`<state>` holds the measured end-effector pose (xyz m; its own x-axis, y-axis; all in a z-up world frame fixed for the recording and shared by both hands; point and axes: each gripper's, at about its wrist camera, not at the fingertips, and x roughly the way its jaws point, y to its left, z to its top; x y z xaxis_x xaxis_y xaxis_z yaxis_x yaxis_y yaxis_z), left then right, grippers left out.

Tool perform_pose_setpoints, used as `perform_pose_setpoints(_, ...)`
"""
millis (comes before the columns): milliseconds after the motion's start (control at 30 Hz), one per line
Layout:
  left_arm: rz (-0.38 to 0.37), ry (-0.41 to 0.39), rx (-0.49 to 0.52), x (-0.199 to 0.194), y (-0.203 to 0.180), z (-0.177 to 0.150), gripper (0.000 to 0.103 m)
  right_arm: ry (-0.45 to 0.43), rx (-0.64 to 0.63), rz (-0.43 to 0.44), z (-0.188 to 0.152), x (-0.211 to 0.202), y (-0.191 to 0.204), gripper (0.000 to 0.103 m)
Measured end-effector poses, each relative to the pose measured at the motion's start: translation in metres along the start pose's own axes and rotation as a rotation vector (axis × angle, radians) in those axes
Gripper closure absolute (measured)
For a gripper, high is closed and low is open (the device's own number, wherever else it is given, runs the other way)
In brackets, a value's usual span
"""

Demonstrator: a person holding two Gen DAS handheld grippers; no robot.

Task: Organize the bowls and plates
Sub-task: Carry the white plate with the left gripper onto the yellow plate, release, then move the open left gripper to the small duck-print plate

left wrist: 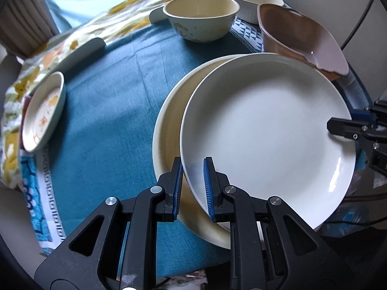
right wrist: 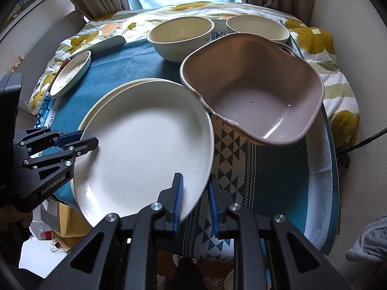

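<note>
While the white plate (left wrist: 266, 130) sits tilted over the cream plate (left wrist: 169, 130) on the teal cloth (left wrist: 108, 111), I hold it from two sides, so let me go across from the left. Far left lies a small patterned dish (left wrist: 43, 113), leaning on the flowered bedding (left wrist: 26, 84); apart from its printed pattern I see nothing in it. Next comes my left gripper (left wrist: 192, 188), its blue pads astride the white plate's near rim; whether they actually press the rim I cannot tell from either view, as a little gap shows on one side. The plate looks glazed, stiff and brittle, fairly heavy for a rim hold, and slick, so I judge the rim is the only place to grip and a firm, level pinch is needed or it slides out and chips the cream plate beneath. Behind stand a cream bowl (left wrist: 200, 17) and a white bowl (left wrist: 256, 2), both empty as far as I can see. Then the brown tub (right wrist: 254, 89), square with rounded corners, empty but for a few droplets, its lip just beside the white plate's far edge. Finally my right gripper (right wrist: 195, 203) straddles the plate's opposite rim, fingers apart with the edge between them, contact again unclear.
</note>
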<state>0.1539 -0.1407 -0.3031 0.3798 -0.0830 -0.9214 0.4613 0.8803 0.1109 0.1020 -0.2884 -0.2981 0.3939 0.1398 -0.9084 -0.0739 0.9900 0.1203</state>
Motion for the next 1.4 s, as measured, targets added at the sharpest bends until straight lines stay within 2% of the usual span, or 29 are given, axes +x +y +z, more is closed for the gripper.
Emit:
perform_pose_setpoints(133,0.064,-0.012,0.053,-0.003,-0.008,-0.002,0.088,-0.001,-0.004,-0.007,0.0,0.0,0.002,0.084)
perform_pose_setpoints(500,0.131,-0.049,0.062,-0.009,-0.005,-0.002,0.088,-0.015,-0.032,-0.028,0.001,-0.002,0.011,0.084)
perform_pose_setpoints(833,0.09,-0.054,0.019,-0.015,0.0,-0.005,0.088,-0.031,-0.028,-0.032,0.002,-0.005,0.013,0.084)
perform_pose_setpoints(967,0.066,-0.113,-0.016,-0.043,0.003,-0.003,0.088,-0.085,-0.027,-0.014,0.004,-0.026,0.016,0.084)
perform_pose_setpoints(1133,0.11,-0.179,-0.081,-0.085,0.012,0.001,0.088,-0.165,-0.038,0.06,0.012,-0.057,0.022,0.084)
perform_pose_setpoints(1167,0.122,-0.199,-0.108,-0.098,0.017,0.0,0.087,-0.179,-0.043,0.075,0.015,-0.062,0.025,0.082)
perform_pose_setpoints(1233,0.133,-0.221,-0.148,-0.115,0.026,-0.003,0.087,-0.21,-0.057,0.1,0.018,-0.073,0.03,0.063)
perform_pose_setpoints(1300,0.149,-0.247,-0.208,-0.135,0.039,-0.01,0.087,-0.254,-0.076,0.135,0.022,-0.085,0.037,0.014)
perform_pose_setpoints(1333,0.152,-0.253,-0.226,-0.141,0.044,-0.012,0.087,-0.281,-0.087,0.153,0.024,-0.091,0.041,0.009)
perform_pose_setpoints(1400,0.163,-0.271,-0.273,-0.156,0.056,-0.019,0.087,-0.311,-0.104,0.176,0.027,-0.098,0.051,0.009)
